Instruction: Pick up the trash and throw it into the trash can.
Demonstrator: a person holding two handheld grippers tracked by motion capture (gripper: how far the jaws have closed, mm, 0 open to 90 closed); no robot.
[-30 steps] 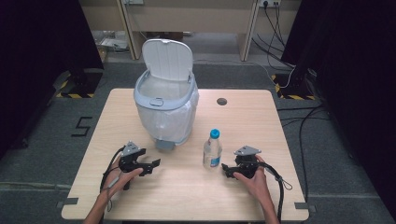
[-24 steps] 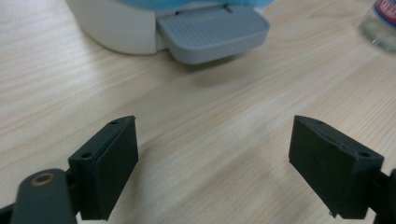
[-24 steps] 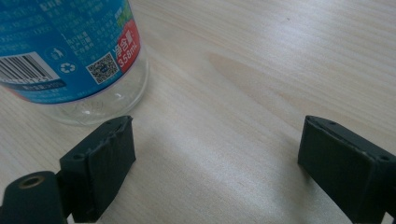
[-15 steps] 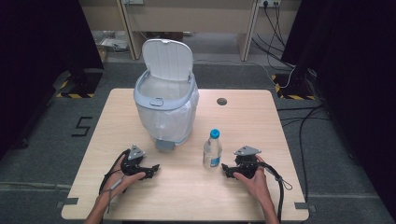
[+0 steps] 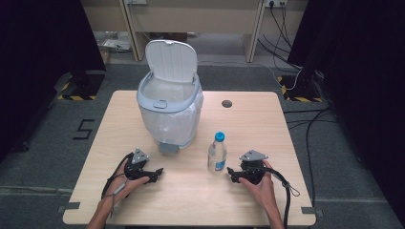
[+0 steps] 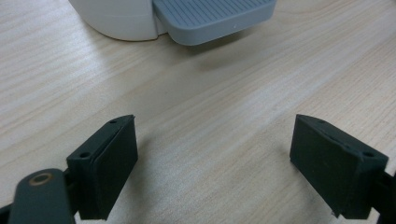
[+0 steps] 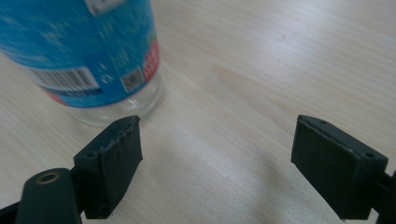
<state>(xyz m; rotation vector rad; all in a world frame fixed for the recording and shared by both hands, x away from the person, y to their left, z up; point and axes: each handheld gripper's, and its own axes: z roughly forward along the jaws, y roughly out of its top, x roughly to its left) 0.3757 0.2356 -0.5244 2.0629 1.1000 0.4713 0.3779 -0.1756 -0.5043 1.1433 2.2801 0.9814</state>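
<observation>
Two black two-jaw grippers rest low over the pale wooden table [image 5: 286,143], each held in a hand. Jaws of the left gripper [image 5: 154,173] stand wide apart with nothing between them; ahead of them sits the grey foot pedal [image 6: 212,18] of the white lidded plastic bin [image 5: 169,107], its lid up. Jaws of the right gripper [image 5: 232,174] are likewise spread wide and empty; the clear plastic bottle with blue cap and label [image 5: 217,153] stands upright just ahead, beside its left jaw.

The pale wood-grain surface [image 5: 286,138] carries an open-lidded white bin [image 5: 170,112] and, near it, an upright water bottle [image 5: 217,153].
</observation>
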